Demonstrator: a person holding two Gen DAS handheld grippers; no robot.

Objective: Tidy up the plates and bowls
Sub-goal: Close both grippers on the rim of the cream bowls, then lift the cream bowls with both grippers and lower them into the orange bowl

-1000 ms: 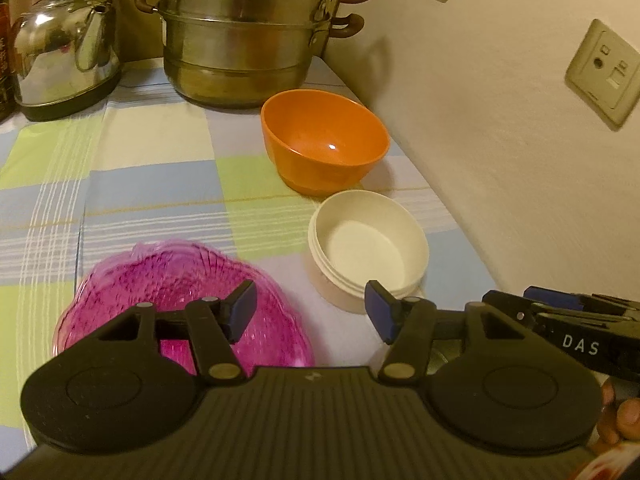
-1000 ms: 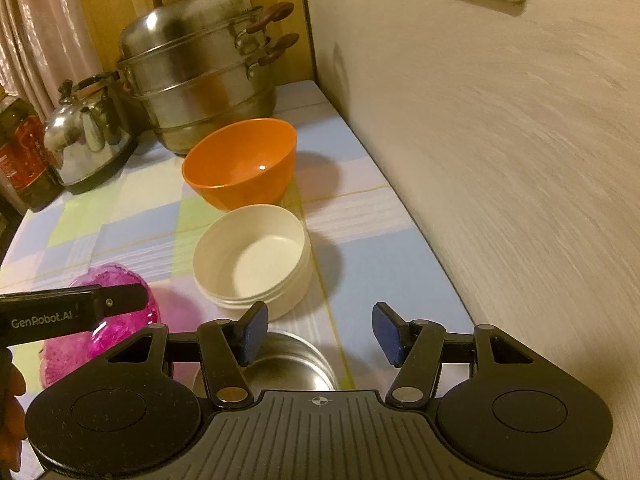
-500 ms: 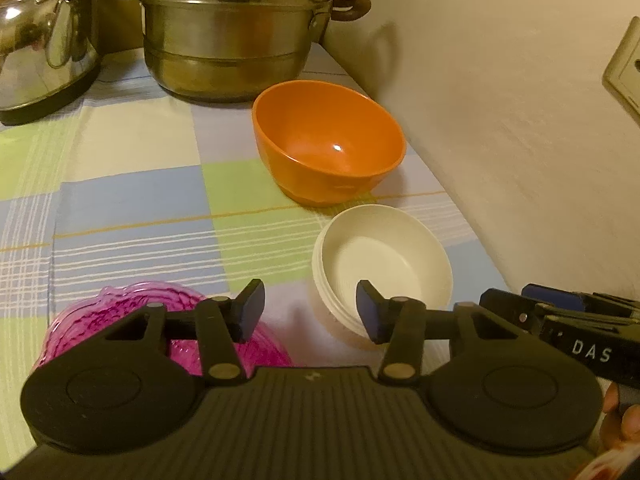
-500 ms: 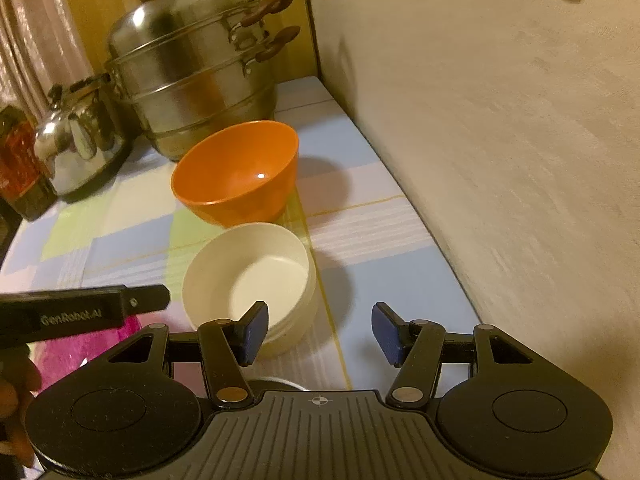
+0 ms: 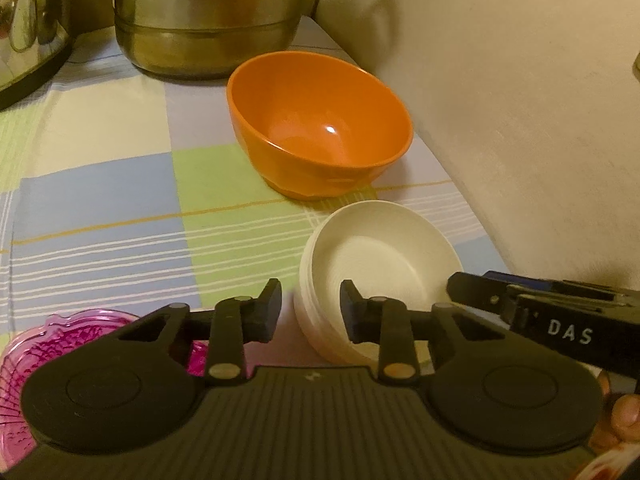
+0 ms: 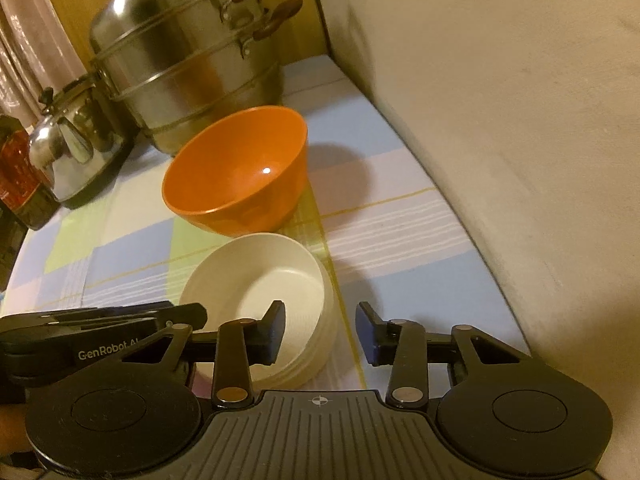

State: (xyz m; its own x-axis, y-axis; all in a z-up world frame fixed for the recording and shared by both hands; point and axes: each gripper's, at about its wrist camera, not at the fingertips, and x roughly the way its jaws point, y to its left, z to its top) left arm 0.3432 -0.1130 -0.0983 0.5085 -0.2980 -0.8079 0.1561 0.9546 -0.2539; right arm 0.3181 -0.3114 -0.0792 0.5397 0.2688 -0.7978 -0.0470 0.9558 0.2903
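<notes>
A cream bowl point(image 5: 380, 264) sits on the checked cloth near the wall, with an orange bowl point(image 5: 320, 128) just behind it. My left gripper point(image 5: 310, 312) is open, its jaws either side of the cream bowl's left rim. My right gripper point(image 6: 322, 330) is open, its jaws either side of the cream bowl's point(image 6: 256, 284) right rim. The orange bowl point(image 6: 236, 176) also shows in the right wrist view. A pink glass plate point(image 5: 24, 364) lies at the lower left, partly hidden by the left gripper.
A tall steel steamer pot point(image 6: 188, 56) and a steel kettle point(image 6: 72, 148) stand at the back. A dark bottle point(image 6: 18, 176) is at the far left. The wall point(image 6: 500, 120) runs close along the right side.
Both grippers have moved forward and down to the cream bowl. The left gripper's jaws have narrowed somewhat. The steel bowl seen below the right gripper is out of view.
</notes>
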